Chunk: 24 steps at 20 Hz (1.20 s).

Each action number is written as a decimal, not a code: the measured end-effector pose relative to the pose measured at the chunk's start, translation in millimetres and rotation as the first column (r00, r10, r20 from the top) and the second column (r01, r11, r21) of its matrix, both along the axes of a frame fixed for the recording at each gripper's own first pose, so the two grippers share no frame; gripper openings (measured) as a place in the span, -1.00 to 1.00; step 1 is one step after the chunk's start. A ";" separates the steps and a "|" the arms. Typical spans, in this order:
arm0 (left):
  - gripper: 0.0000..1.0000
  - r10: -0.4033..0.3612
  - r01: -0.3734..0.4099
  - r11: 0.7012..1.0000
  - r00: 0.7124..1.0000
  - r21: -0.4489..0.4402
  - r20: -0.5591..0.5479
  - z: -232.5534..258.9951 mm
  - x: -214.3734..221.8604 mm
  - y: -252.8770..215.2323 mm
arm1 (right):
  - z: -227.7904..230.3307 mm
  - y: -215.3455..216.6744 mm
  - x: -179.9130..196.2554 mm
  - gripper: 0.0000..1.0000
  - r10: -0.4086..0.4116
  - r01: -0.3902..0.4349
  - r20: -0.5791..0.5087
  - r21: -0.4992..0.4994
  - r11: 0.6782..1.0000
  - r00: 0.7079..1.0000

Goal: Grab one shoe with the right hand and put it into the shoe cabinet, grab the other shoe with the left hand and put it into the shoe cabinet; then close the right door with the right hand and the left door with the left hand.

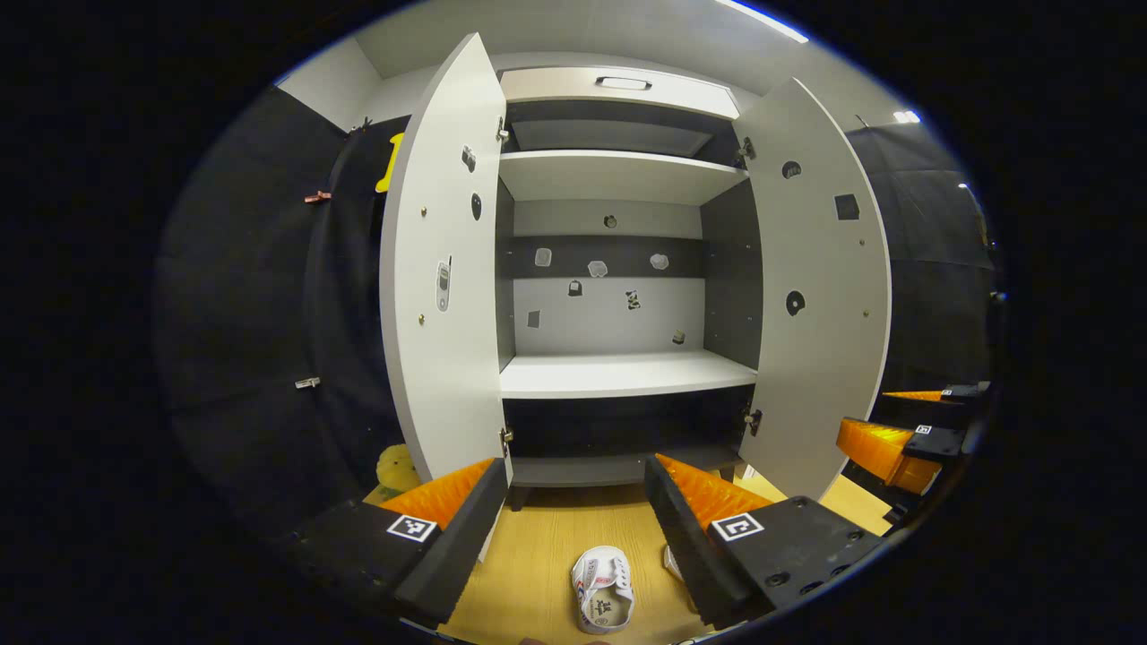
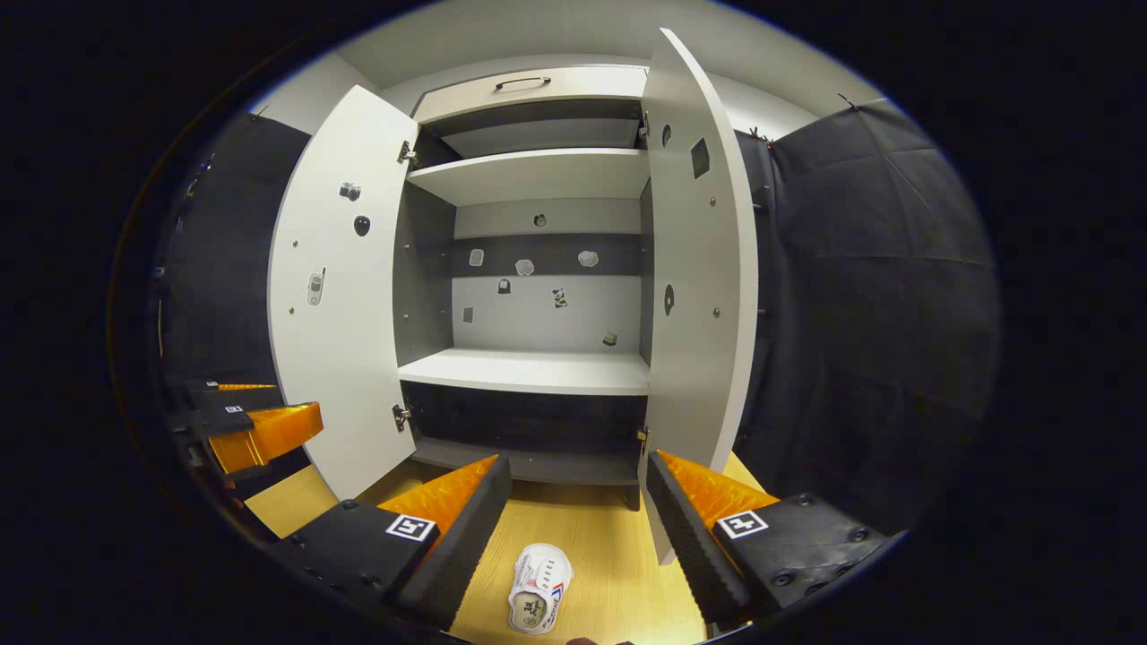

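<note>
The right gripper (image 2: 578, 528), spread wide and empty, should be lowered squarely over the shoe (image 2: 539, 587) on the floor (image 2: 609, 537) before the cabinet (image 2: 524, 369).

No legible words, brands or numbers. Signs present: square black-and-white fiducial markers, one on each finger block of the left gripper (image 1: 573, 537) at 7 and 5 o'clock, likewise on the right gripper (image 2: 573, 537). Print on the shoe (image 1: 603, 589) at 6 o'clock and small stickers on the cabinet (image 1: 618, 372) doors and back wall are too small to read.
</note>
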<state>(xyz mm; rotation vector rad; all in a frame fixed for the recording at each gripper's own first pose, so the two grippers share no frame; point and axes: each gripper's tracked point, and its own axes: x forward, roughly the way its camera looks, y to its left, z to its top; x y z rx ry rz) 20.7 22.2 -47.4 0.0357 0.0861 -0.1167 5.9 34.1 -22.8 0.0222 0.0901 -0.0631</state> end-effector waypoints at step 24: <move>0.91 -0.302 0.303 0.953 0.951 -0.007 -0.070 -43.2 -31.9 40.1 | -85.6 62.0 -0.7 0.96 -0.103 0.122 -0.295 0.046 0.992 0.950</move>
